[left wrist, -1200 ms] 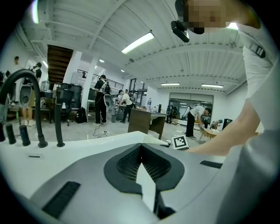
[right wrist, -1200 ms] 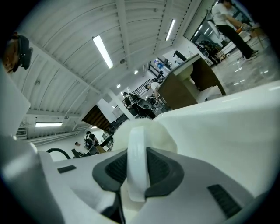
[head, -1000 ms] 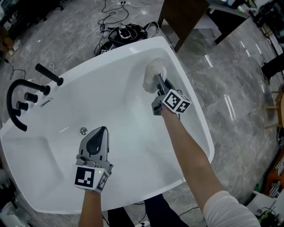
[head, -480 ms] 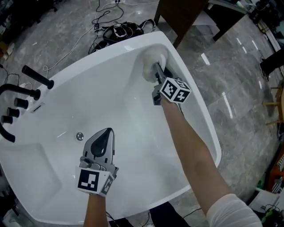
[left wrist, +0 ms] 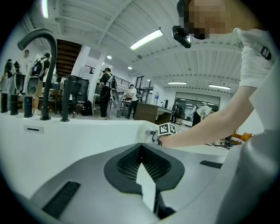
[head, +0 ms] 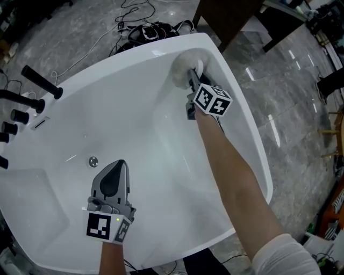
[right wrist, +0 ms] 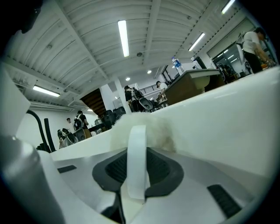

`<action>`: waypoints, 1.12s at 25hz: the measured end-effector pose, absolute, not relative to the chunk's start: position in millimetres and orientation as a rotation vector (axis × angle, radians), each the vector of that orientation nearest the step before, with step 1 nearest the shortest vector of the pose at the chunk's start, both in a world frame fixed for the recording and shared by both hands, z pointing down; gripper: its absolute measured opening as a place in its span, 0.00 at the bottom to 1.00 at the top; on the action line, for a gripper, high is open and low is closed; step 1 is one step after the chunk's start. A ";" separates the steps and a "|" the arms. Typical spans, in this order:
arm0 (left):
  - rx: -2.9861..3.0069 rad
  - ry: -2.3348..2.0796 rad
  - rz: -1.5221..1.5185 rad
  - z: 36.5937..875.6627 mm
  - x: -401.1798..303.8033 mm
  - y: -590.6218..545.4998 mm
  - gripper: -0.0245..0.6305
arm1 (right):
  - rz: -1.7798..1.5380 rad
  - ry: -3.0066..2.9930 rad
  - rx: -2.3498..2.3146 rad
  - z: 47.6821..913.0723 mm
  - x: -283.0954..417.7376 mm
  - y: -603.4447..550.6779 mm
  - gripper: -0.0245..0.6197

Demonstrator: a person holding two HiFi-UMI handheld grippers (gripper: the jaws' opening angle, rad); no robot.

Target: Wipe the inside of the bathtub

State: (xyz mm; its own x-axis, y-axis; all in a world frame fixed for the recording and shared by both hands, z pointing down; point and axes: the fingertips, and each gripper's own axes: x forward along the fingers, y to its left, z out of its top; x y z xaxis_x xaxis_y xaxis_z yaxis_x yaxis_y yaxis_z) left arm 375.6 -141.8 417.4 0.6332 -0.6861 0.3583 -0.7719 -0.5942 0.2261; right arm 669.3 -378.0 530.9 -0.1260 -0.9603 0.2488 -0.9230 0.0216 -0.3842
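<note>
A white bathtub point(head: 140, 113) fills most of the head view and sits on a grey marble floor point(head: 293, 107). The right gripper point(head: 192, 80) reaches to the tub's far corner in the upper middle of the frame, with its marker cube point(head: 212, 100) just below. Its jaws are clamped on a white fluffy wiping pad point(head: 183, 67), which presses against the inner wall just under the rim. In the right gripper view, the right gripper point(right wrist: 136, 159) pinches a white strap point(right wrist: 137, 138) between its dark pads. The fluffy pad point(right wrist: 155, 129) lies just beyond the strap, against the tub wall point(right wrist: 227, 113).

The left gripper point(head: 120, 164) hovers over the tub floor in the lower left of the head view, pointing toward the frame's top. The left gripper view shows the left gripper point(left wrist: 141, 148) with its tips closed together and nothing between them. Past them in that view are the tub's wall point(left wrist: 87, 131) and the right arm's marker cube point(left wrist: 168, 129).

A round drain point(head: 93, 160) sits left of the left gripper's tips, apart from them. Black faucet fittings point(head: 40, 81) stand on the tub's ledge at the left edge, and the curved spout point(left wrist: 43, 37) rises at the upper left of the left gripper view. Black cables point(head: 153, 29) lie on the floor beyond the tub at the top, beside a dark wooden table point(head: 226, 16).
</note>
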 end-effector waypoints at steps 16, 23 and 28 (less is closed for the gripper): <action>2.481 -1.072 0.335 436.3 406.0 -210.5 0.05 | -0.744 2.202 -1.977 530.5 633.0 -380.2 0.17; 2.517 -1.029 0.383 437.5 415.2 -235.7 0.05 | -0.767 2.234 -1.936 528.7 592.2 -375.5 0.17; 2.520 -1.086 0.348 427.6 391.3 -245.9 0.05 | -0.786 2.278 -1.895 526.1 553.9 -373.0 0.18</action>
State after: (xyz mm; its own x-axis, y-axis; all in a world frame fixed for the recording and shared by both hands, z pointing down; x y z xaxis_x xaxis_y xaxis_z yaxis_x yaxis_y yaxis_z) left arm 391.3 -245.9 427.6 0.6719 -0.6441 0.3656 -0.7366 -0.6326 0.2393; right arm 553.9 -373.0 526.1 -0.2342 -0.9368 0.2599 -0.8977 0.1057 -0.4279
